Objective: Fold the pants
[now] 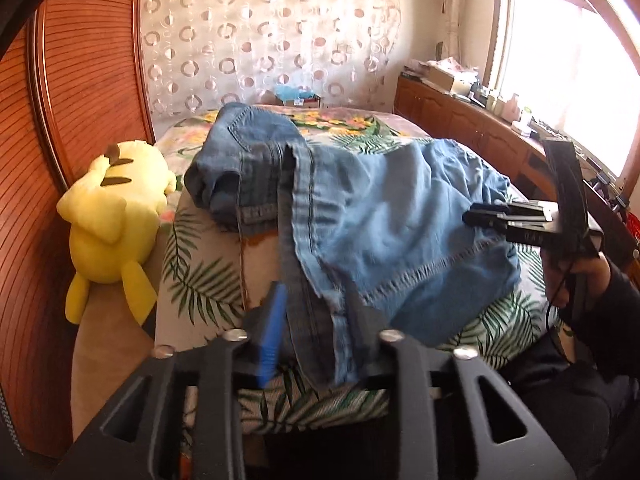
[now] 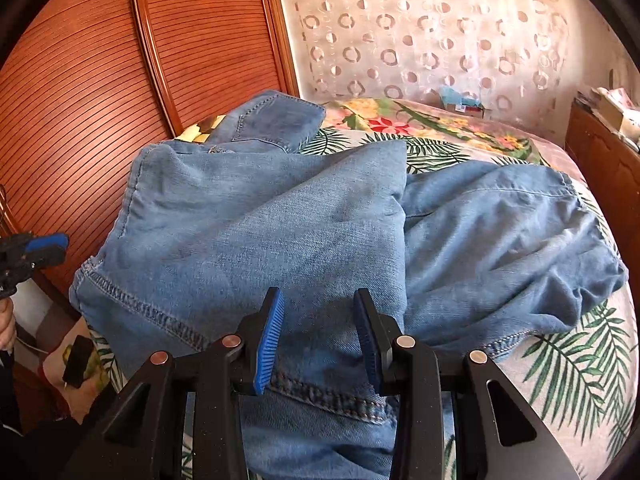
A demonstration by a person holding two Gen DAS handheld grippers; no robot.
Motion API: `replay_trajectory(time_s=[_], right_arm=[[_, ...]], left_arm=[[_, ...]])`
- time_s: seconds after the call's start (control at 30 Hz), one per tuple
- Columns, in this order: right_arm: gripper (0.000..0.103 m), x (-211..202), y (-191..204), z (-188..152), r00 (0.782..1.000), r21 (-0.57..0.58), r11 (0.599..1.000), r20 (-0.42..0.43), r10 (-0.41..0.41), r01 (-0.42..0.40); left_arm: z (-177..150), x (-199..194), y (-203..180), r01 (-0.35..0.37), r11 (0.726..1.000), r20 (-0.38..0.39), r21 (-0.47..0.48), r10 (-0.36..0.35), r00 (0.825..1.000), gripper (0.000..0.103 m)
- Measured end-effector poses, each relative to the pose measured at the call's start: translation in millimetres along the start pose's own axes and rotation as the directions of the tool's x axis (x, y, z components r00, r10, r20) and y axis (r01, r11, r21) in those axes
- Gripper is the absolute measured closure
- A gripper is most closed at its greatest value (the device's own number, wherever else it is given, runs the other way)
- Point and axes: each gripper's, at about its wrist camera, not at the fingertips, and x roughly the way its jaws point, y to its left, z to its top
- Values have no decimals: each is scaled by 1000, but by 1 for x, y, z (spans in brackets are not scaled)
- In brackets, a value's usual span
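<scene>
The bed with the palm-leaf and flower cover (image 2: 560,360) carries the task's garment, a pair of light blue denim pants (image 2: 260,224), bunched across its near half with one layer already doubled over and a hem lying toward the person. The right gripper (image 2: 320,340) stands part open with a denim fold between its blue pads, apparently pinning or steadying it; no firm pinch shows. The left gripper (image 1: 316,340) is also part open astride a hanging seam strip, pads clear. A yellow plush toy (image 1: 116,220) lies beside the bed edge, and a wooden slatted headboard (image 2: 100,100) crowds the left side.
</scene>
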Motion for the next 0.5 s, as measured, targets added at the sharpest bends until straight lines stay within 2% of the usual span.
replay_trajectory(time_s=[0.03, 0.1, 0.13, 0.17, 0.2, 0.5], right_arm=[[66, 1, 0, -1, 1000, 0, 1000, 5, -2, 2], [65, 4, 1, -2, 1000, -2, 1000, 6, -13, 13], [58, 6, 2, -3, 1000, -5, 1000, 4, -17, 17], [51, 8, 2, -4, 1000, -9, 1000, 1, -25, 25], [49, 10, 2, -4, 999, -15, 999, -1, -38, 38], [43, 22, 5, -17, 997, -24, 998, 28, -65, 66]], left_arm=[[4, 2, 0, -2, 1000, 6, 2, 2, 1000, 52], [10, 8, 0, -8, 1000, 13, 10, 8, 1000, 33], [12, 10, 1, -14, 1000, 20, 9, 14, 1000, 20], [16, 12, 1, -17, 1000, 30, 7, 17, 999, 20], [20, 16, 2, -11, 1000, 36, 4, 11, 999, 20], [52, 53, -2, -6, 999, 38, 39, 5, 999, 20]])
